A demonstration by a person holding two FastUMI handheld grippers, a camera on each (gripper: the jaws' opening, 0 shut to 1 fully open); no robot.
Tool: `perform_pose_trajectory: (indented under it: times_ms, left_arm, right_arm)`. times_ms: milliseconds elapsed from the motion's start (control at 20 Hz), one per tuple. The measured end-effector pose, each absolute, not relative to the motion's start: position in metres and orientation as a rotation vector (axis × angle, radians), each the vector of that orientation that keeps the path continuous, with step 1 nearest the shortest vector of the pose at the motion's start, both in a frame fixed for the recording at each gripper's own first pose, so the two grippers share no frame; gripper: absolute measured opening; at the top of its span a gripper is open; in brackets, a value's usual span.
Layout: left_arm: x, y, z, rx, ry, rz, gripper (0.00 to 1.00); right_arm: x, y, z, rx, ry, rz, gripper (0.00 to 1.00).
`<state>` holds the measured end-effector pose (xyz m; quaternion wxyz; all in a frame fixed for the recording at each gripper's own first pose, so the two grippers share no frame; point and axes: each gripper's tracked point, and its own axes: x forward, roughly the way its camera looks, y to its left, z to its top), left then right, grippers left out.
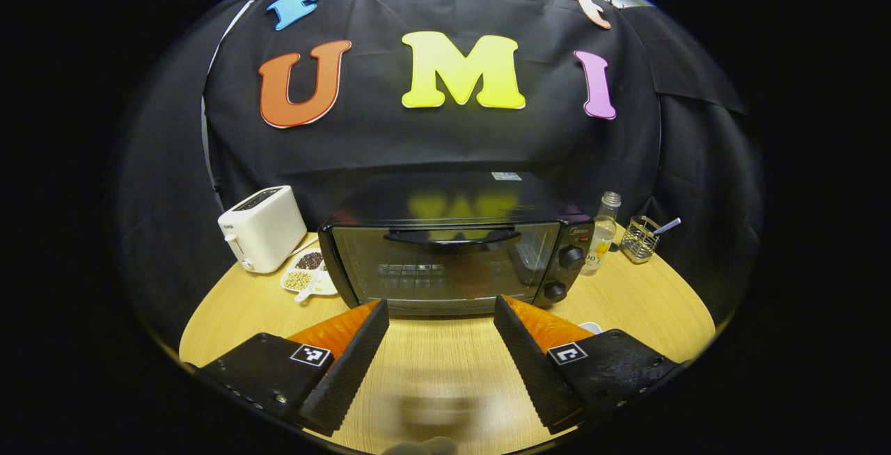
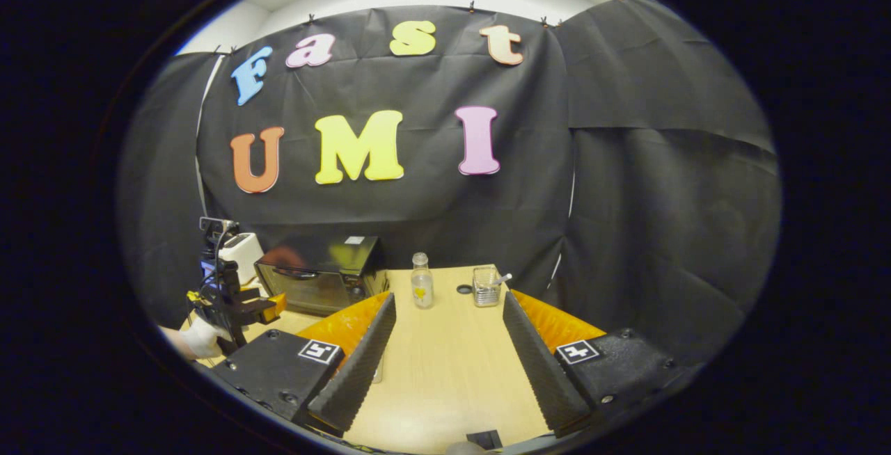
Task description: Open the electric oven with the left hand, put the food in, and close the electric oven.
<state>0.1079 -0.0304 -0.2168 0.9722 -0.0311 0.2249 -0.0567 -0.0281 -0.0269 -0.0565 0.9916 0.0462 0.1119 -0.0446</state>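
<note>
The black electric oven stands on the wooden table straight ahead in the left gripper view. Its glass door is closed and the curved handle runs along the door's top. My left gripper is open, low over the table just in front of the door, with nothing between its fingers. In the right gripper view the oven is far off at the left, and the left gripper hovers before it in a gloved hand. My right gripper is open over bare table. A small white edge peeks out behind one finger; I cannot tell what it is.
A white toaster and a divided dish of beans sit left of the oven. A small clear bottle and a wire holder stand to its right, seen also as bottle and holder.
</note>
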Motion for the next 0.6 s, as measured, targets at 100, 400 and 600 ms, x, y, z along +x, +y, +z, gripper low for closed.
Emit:
perform_pose_trajectory:
  times_ms: [100, 400, 600]
  left_arm:
    - [0.097, -0.032, -0.201, -0.063, 0.433, -0.126, 0.98]
    - [0.044, -0.03, -0.113, -0.044, 0.297, -0.093, 0.97]
    - [-0.013, -0.031, -0.048, -0.05, 0.196, -0.013, 0.97]
  right_arm:
    - [-0.03, -0.025, -0.045, 0.087, 0.197, -0.078, 0.98]
    - [-0.044, -0.028, -0.013, 0.081, 0.095, 0.012, 0.96]
    - [-0.06, -0.047, -0.006, 0.07, 0.067, 0.092, 0.96]
